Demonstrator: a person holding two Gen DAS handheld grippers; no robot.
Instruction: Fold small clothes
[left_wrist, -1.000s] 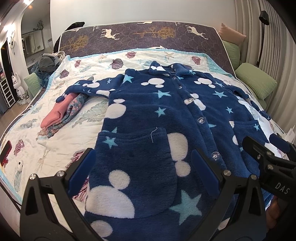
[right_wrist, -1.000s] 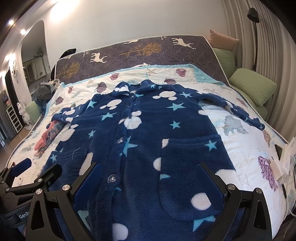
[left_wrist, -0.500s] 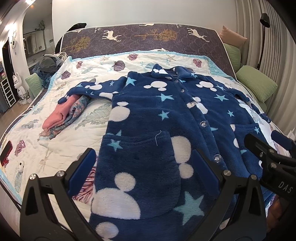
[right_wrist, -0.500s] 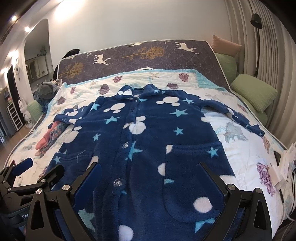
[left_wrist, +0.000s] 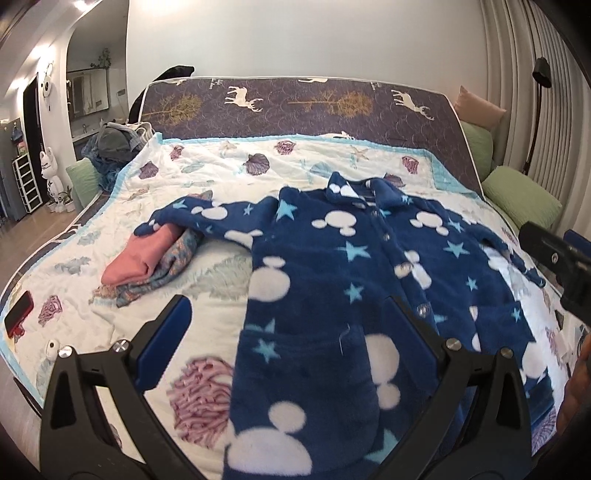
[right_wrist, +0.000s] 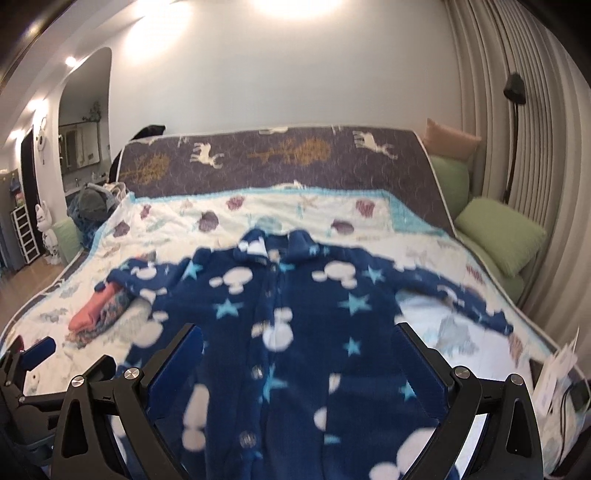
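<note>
Only the left wrist view shows the red phone (left_wrist: 17, 313) at the frame's left edge; the right wrist view alone shows white papers (right_wrist: 557, 373) at lower right. The blue fleece pyjama top (left_wrist: 343, 295) lies flat mid-frame on the quilt (left_wrist: 221, 306), long axis running away, collar toward the headboard (left_wrist: 295, 107). Left gripper (left_wrist: 291, 332) and right gripper (right_wrist: 301, 363) both gape wide, empty.

Black, angular frames on the left gripper (left_wrist: 288, 325) and the right gripper (right_wrist: 301, 354), each with triangular cutouts. Flat blue pads (left_wrist: 162, 341) lining the fingers, fastened by round silver screws (left_wrist: 120, 346).
</note>
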